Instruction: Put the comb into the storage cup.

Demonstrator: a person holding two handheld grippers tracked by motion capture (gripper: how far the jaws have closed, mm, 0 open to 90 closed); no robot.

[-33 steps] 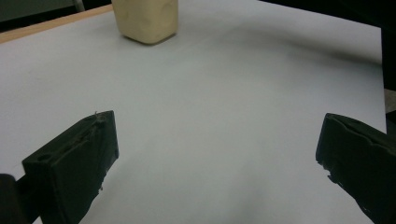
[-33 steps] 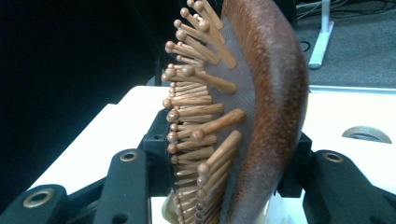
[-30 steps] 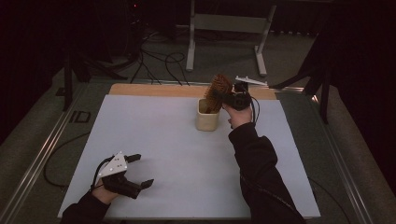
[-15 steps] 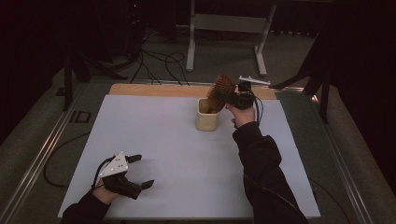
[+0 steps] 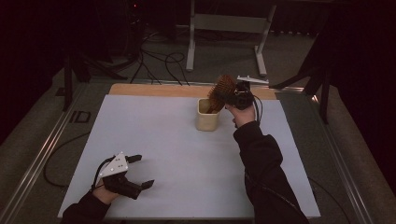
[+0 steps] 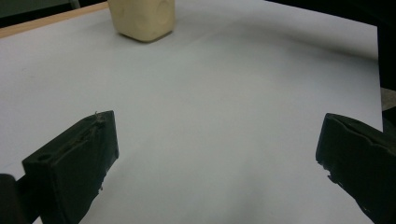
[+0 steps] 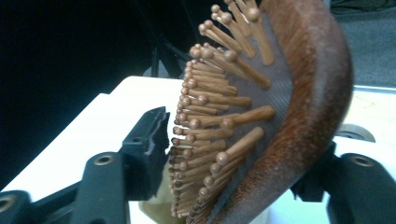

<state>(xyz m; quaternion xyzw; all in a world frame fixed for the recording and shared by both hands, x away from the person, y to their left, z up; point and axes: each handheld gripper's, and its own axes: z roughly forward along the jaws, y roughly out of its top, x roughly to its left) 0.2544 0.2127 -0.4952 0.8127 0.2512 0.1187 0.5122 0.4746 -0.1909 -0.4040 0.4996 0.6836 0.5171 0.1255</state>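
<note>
1. Hairbrush [image 5: 222, 91] stands handle-down in the cream cup [image 5: 207, 116] near the far edge of the white table [image 5: 154, 140], its bristled head sticking out above the rim.
2. Right gripper [image 5: 237, 97] has just been opening its jaws; the brush head is between them, one black pad now just clear of the bristles.
3. That loosening suggests the brush is being let go into the cup.
4. Left gripper [image 5: 135, 171] rests wide and empty near the table's near left corner.

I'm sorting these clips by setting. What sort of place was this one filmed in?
Probably a lab or studio set up for recording, not a home. A white-topped table stands in a dark room, cables trail over the floor behind it, and a metal stand stands beyond it.
</note>
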